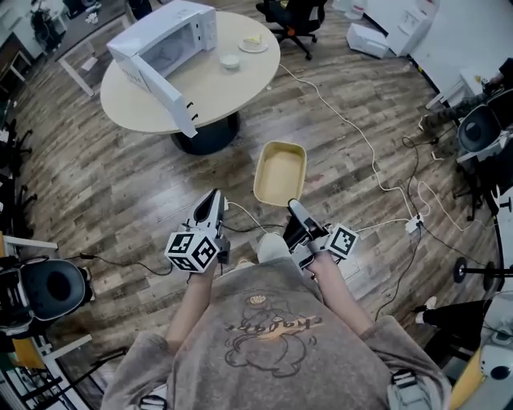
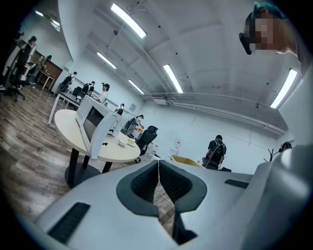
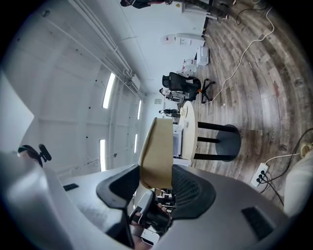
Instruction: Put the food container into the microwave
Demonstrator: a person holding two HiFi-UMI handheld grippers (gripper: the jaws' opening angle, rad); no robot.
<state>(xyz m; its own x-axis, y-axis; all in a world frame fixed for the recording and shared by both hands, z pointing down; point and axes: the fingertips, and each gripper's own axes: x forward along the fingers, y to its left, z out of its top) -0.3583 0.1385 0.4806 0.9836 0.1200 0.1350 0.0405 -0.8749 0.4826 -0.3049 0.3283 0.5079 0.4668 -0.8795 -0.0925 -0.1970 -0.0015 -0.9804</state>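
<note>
A shallow yellow food container [image 1: 280,172] hangs over the wooden floor, gripped by its near rim in my right gripper [image 1: 293,210]. In the right gripper view the container [image 3: 157,152] stands edge-on between the jaws. My left gripper [image 1: 212,202] is shut with nothing in it, a little left of the container; its pads [image 2: 168,183] meet in the left gripper view. The white microwave [image 1: 168,40] sits on the round beige table [image 1: 232,88] ahead, with its door [image 1: 164,92] swung open toward me. The microwave [image 2: 95,119] also shows in the left gripper view.
A small white bowl [image 1: 230,61] and a plate with food [image 1: 253,45] lie on the table right of the microwave. A white cable [image 1: 353,128] and power strip [image 1: 414,224] run across the floor at right. Office chairs [image 1: 292,20], desks and people stand around the room.
</note>
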